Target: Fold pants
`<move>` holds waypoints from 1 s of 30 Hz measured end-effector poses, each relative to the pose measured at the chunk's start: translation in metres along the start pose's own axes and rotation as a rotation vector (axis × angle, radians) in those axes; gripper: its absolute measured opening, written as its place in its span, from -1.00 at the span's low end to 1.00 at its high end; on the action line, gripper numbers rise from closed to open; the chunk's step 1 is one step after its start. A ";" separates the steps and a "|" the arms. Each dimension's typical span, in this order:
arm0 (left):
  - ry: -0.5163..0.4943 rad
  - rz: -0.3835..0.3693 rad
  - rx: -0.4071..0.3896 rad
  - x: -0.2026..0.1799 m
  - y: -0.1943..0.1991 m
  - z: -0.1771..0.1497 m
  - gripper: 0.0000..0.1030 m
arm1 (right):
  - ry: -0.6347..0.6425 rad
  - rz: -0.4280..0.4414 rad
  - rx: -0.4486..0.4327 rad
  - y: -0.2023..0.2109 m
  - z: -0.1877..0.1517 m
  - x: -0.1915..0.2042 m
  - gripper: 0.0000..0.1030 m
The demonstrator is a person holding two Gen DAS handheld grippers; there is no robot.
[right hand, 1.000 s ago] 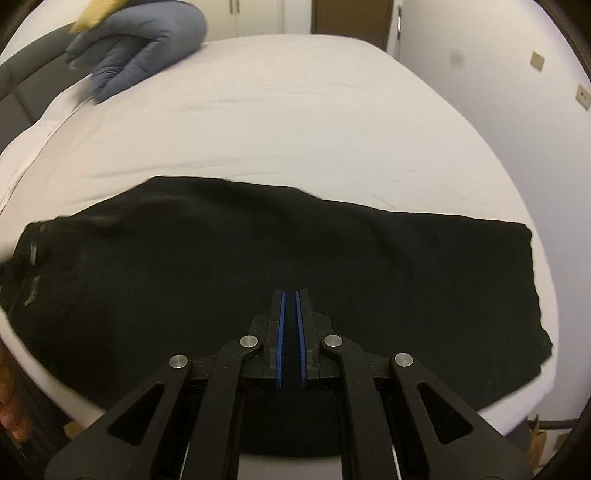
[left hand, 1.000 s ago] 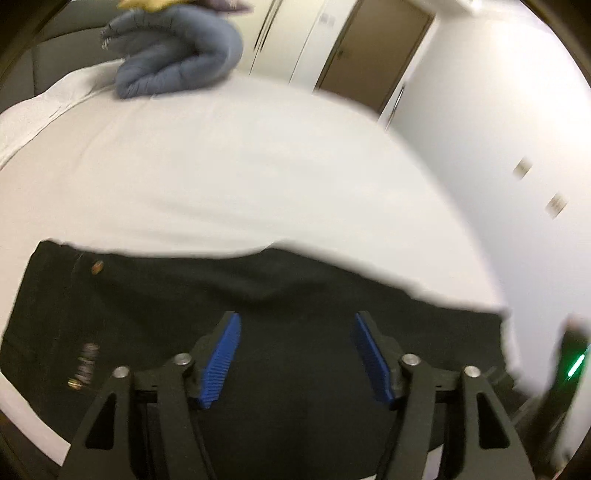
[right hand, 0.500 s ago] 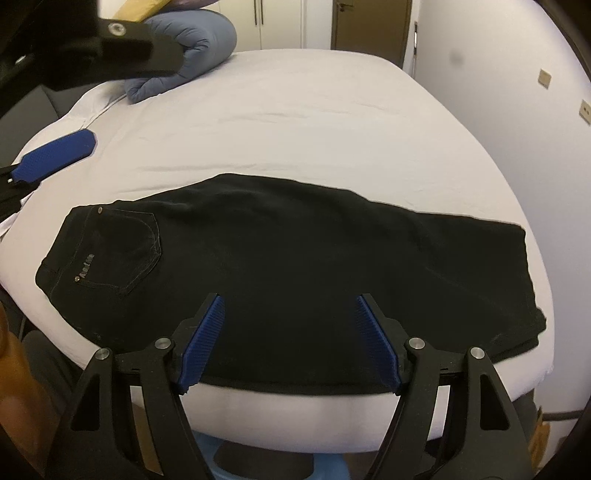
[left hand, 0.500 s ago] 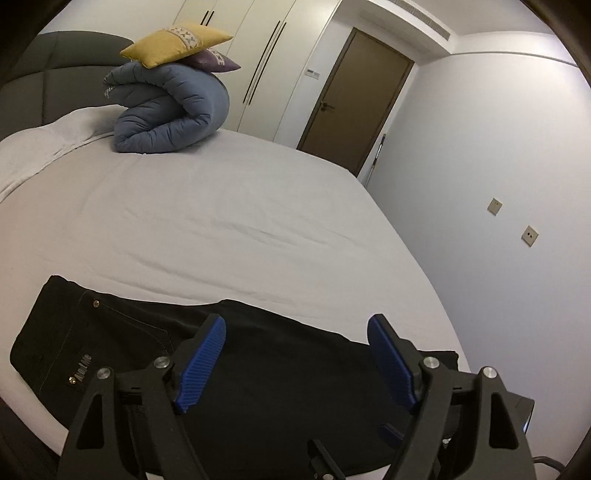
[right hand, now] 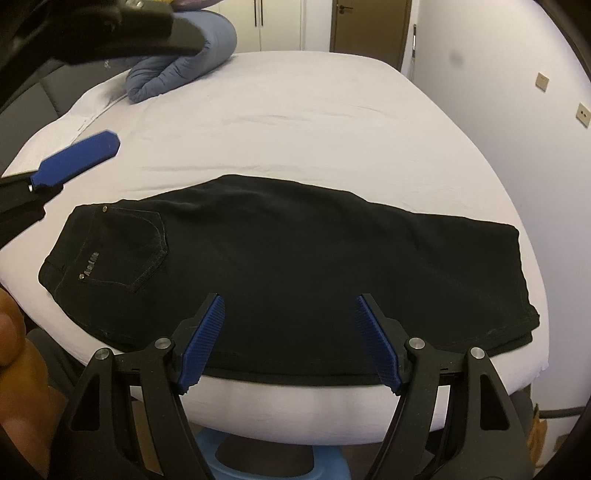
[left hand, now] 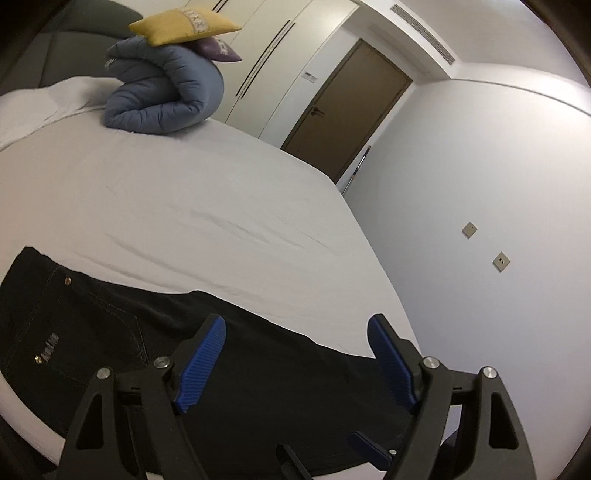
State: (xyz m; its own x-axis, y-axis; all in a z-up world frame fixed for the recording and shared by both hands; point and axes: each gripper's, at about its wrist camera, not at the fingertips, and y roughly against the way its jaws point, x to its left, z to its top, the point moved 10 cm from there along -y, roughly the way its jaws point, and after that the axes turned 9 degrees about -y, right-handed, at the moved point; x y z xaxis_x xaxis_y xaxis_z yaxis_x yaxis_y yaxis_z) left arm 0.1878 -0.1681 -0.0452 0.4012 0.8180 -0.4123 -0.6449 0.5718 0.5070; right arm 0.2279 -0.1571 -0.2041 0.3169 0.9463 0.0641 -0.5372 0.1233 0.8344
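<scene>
Black pants (right hand: pixel 295 254), white bed (right hand: pixel 295 122), blue duvet (left hand: pixel 166 96)

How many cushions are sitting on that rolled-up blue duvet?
2. A yellow cushion lies on top of the rolled blue duvet at the head of the bed; a purple cushion pokes out beneath it. Others may be hidden behind.

Left wrist view: the black pants (left hand: pixel 110 332) run off the left edge and vanish under the left gripper (left hand: pixel 295 354) frame at the bottom, so their near hem goes unseen. The pocket lettering (left hand: pixel 50 345) is too small to read. The purple cushion (left hand: pixel 221 51) peeks out, mostly hidden beneath the yellow cushion (left hand: pixel 184 24). Right wrist view: a blurred dark bar (right hand: pixel 110 26) covers the top left corner, masking part of the blue duvet (right hand: pixel 177 70); a hand (right hand: pixel 18 369) is cut off at the left edge.
</scene>
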 end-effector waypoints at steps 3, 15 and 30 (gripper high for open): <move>0.008 -0.001 0.009 0.000 -0.003 -0.001 0.58 | -0.002 -0.015 0.001 0.003 0.001 -0.003 0.40; 0.016 0.011 0.055 0.001 -0.005 -0.008 0.58 | -0.002 -0.025 0.033 0.006 -0.004 -0.008 0.40; -0.133 0.208 0.045 0.061 -0.031 0.013 1.00 | -0.079 -0.032 0.043 -0.002 0.005 -0.049 0.40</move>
State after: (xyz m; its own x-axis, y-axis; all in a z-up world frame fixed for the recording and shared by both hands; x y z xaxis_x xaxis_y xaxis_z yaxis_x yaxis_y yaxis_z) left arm 0.2406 -0.1352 -0.0754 0.3472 0.9175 -0.1940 -0.6937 0.3905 0.6052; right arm 0.2174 -0.2053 -0.2066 0.3945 0.9156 0.0785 -0.4925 0.1386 0.8592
